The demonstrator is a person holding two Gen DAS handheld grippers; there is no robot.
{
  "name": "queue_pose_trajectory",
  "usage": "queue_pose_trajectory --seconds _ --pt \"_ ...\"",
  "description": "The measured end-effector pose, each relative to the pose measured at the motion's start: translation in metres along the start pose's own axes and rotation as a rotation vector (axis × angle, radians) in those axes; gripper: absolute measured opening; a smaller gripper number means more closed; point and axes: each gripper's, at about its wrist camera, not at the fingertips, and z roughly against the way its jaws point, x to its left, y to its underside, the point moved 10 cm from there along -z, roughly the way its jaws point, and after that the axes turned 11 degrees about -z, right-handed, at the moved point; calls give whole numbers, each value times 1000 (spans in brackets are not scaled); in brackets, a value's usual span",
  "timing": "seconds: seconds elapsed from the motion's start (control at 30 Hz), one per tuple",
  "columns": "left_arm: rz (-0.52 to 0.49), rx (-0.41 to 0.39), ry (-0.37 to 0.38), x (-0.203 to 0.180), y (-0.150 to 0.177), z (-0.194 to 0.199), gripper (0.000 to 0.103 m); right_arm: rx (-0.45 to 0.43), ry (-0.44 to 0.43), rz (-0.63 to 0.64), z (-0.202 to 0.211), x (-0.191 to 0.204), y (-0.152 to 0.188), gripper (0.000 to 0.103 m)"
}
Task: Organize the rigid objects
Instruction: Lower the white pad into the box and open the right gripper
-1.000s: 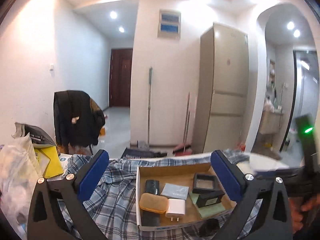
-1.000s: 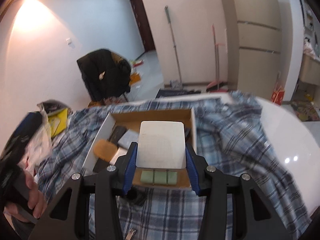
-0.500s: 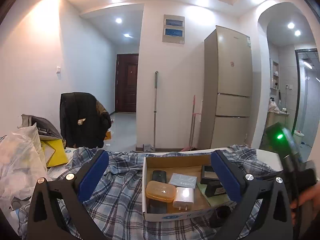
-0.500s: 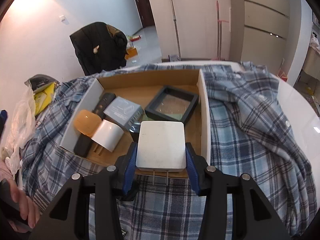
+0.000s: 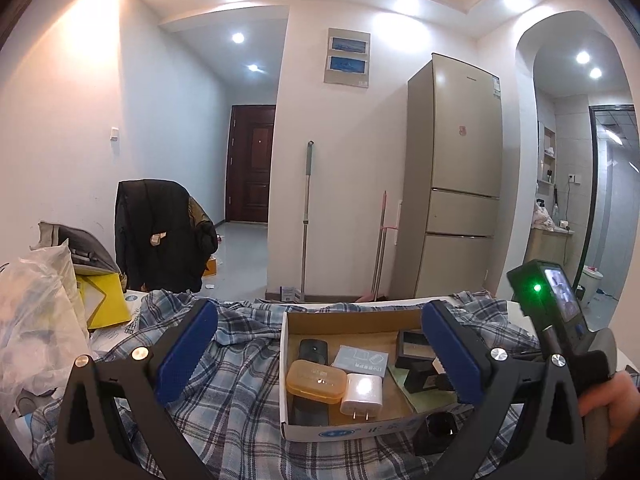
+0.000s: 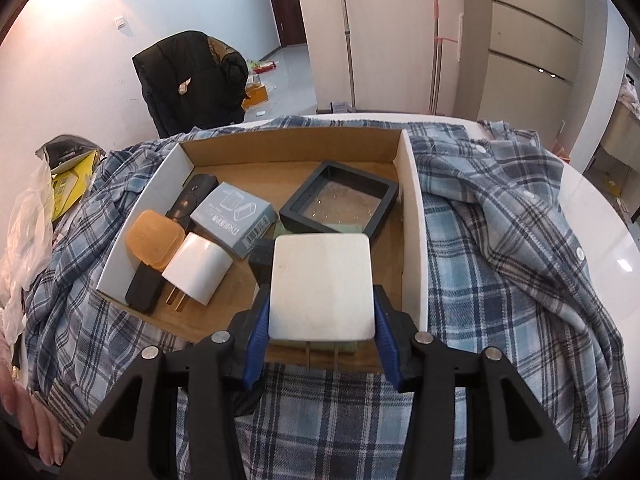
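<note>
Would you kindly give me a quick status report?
Right tongs shut on white charger, over cardboard box. Left tongs open, empty. Green item beneath it.

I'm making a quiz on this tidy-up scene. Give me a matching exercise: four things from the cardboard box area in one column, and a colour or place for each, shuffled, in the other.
Things:
1. large white adapter
2. small case
3. square frame
4. small white charger

Descriptions:
A. black, near the box's back right
B. orange
C. gripped between the right tongs
D. lying in the box with its prongs towards the camera

Pairs: 1-C, 2-B, 3-A, 4-D
</note>
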Motion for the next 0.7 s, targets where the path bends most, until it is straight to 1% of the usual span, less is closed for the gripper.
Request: queue_pose_trajectory --seconds 0.03,0.2,0.3,0.37,0.47,0.5,0.57,0.6,0.63,0.67,0.7 --pt "-1 1 0 0 0 0 103 -4 -2 -2 2 0 0 61" --pt "-3 -4 -9 1 -1 0 103 -86 -1 -30 33 -7 -11 67" --pt "1 -5 -13 1 -1 1 103 -164 -1 -61 59 -14 -19 68" --pt "2 -3 -26 1 -1 0 103 -197 8 -48 69 -15 -24 68" --pt "2 9 -23 0 2 -1 103 -167 -5 13 65 -1 -21 68" --pt "1 11 -24 0 2 -1 103 -154 11 31 58 3 -18 67" --pt "-1 13 -24 0 3 0 103 -129 84 59 41 4 -14 59" --pt "1 15 -22 1 3 0 103 -113 108 67 33 2 -12 49" --pt "4 16 -21 1 3 0 103 -91 113 68 24 2 -9 48" --pt "9 19 -18 1 4 -1 103 -93 90 57 22 2 -10 47" --pt "16 23 -13 2 5 -3 103 -82 95 44 18 0 -11 47"
